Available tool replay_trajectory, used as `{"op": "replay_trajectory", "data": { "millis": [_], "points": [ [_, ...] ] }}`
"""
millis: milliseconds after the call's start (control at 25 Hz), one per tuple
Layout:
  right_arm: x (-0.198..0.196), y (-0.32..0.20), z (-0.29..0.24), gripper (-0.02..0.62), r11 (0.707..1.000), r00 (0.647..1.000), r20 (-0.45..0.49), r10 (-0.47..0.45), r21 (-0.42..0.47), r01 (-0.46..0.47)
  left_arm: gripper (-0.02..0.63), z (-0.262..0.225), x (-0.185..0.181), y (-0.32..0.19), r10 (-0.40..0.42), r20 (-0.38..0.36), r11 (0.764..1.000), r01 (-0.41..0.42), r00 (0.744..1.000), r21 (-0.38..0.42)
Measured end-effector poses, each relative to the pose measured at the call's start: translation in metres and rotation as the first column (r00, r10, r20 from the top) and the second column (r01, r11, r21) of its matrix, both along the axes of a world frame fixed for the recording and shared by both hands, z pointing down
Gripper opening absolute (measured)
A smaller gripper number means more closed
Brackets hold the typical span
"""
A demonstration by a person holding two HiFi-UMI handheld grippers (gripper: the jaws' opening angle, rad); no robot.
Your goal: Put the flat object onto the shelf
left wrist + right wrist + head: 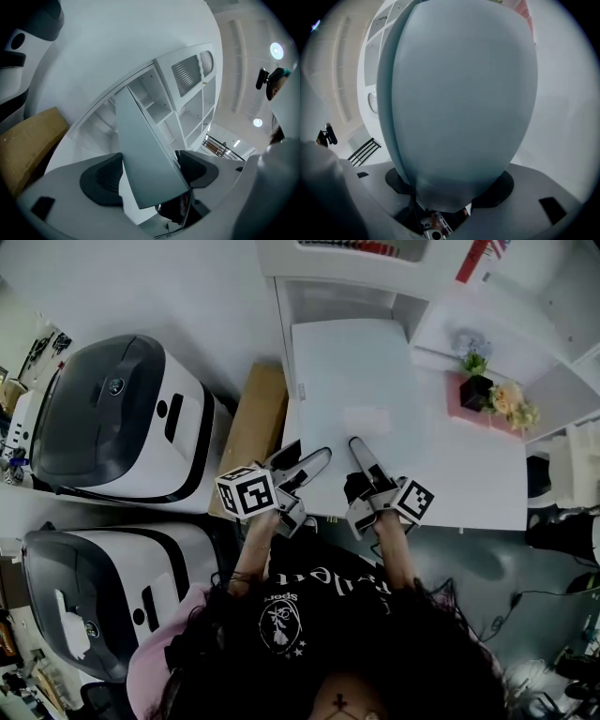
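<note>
The flat object (349, 381) is a thin pale grey-white slab. Both grippers hold it by its near edge above the white table (469, 479). My left gripper (314, 460) is shut on the near left part of that edge, and the slab (145, 150) runs edge-on between its dark pads (105, 180). My right gripper (360, 448) is shut on the same edge a little to the right. There the slab's broad face (459, 103) fills the right gripper view. Its far end points at the white shelf unit (342, 292), whose open compartments (187, 101) show beyond the slab.
Two big white-and-black machines (117, 418) (98, 592) stand at the left. A brown board (258, 423) leans between them and the table. A pink tray with a dark flower pot (483, 395) sits at the table's right.
</note>
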State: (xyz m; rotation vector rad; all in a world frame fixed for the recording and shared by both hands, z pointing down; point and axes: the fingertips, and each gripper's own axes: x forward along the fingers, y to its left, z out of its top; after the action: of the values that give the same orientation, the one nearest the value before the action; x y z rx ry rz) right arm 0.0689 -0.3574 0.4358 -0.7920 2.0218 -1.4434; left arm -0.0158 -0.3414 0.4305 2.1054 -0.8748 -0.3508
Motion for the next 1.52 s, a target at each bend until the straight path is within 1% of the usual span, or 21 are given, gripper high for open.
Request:
{"op": "replay_trajectory", "data": {
  "millis": [240, 400, 520, 600, 640, 720, 840, 960, 1080, 1120, 1240, 1320, 1520],
  "points": [
    [-0.014, -0.012, 0.007, 0.316, 0.999, 1.0, 0.005, 0.004, -0.034, -0.004, 0.383, 0.007, -0.013, -0.018, 0.018, -0.009, 1.0, -0.019, 1.0, -0.018],
    [-0.025, -0.019, 0.009, 0.316, 0.998, 1.0, -0.004, 0.019, -0.058, -0.019, 0.383, 0.008, -0.026, -0.031, 0.022, -0.047, 1.0, -0.023, 0.999, -0.022],
    [-0.034, -0.023, 0.01, 0.315, 0.996, 0.999, -0.031, 0.03, -0.084, -0.033, 0.382, 0.008, -0.039, -0.042, 0.003, -0.087, 1.0, -0.005, 0.996, -0.027],
    [-0.037, -0.028, 0.014, 0.314, 0.993, 0.998, -0.058, 0.037, -0.114, -0.043, 0.376, 0.012, -0.047, -0.049, -0.018, -0.091, 0.999, 0.015, 0.996, -0.032],
    [-0.038, -0.032, 0.015, 0.315, 0.99, 0.998, -0.053, 0.038, -0.133, -0.045, 0.376, 0.013, -0.05, -0.053, -0.029, -0.093, 0.999, 0.026, 0.995, -0.032],
    [-0.04, -0.04, 0.015, 0.314, 0.987, 0.999, -0.012, 0.046, -0.156, -0.048, 0.377, 0.009, -0.052, -0.062, -0.039, -0.11, 0.999, 0.037, 0.993, -0.018],
    [-0.041, -0.053, 0.013, 0.314, 0.984, 0.997, 0.028, 0.066, -0.169, -0.06, 0.381, 0.0, -0.053, -0.071, -0.028, -0.131, 0.999, 0.03, 0.991, 0.015],
    [-0.042, -0.065, 0.012, 0.315, 0.981, 0.995, 0.047, 0.085, -0.178, -0.076, 0.39, -0.008, -0.058, -0.077, -0.034, -0.157, 0.998, 0.043, 0.987, 0.051],
    [-0.039, -0.081, 0.011, 0.314, 0.979, 0.993, 0.049, 0.103, -0.181, -0.093, 0.388, -0.013, -0.064, -0.08, -0.029, -0.126, 0.991, 0.045, 0.992, 0.126],
    [-0.039, -0.086, 0.011, 0.314, 0.979, 0.993, 0.05, 0.106, -0.182, -0.096, 0.388, -0.015, -0.065, -0.081, -0.025, -0.115, 0.99, 0.041, 0.993, 0.138],
    [-0.04, -0.101, 0.011, 0.314, 0.979, 0.992, 0.05, 0.112, -0.179, -0.101, 0.388, -0.017, -0.064, -0.084, 0.008, -0.095, 0.988, 0.007, 0.995, 0.154],
    [-0.043, -0.111, 0.011, 0.314, 0.978, 0.992, 0.05, 0.119, -0.18, -0.109, 0.388, -0.017, -0.062, -0.087, 0.03, -0.072, 0.984, -0.016, 0.997, 0.18],
    [-0.047, -0.135, 0.011, 0.314, 0.975, 0.99, 0.047, 0.132, -0.186, -0.122, 0.388, -0.015, -0.06, -0.096, 0.041, 0.03, 0.974, -0.047, 0.999, 0.22]
  ]
}}
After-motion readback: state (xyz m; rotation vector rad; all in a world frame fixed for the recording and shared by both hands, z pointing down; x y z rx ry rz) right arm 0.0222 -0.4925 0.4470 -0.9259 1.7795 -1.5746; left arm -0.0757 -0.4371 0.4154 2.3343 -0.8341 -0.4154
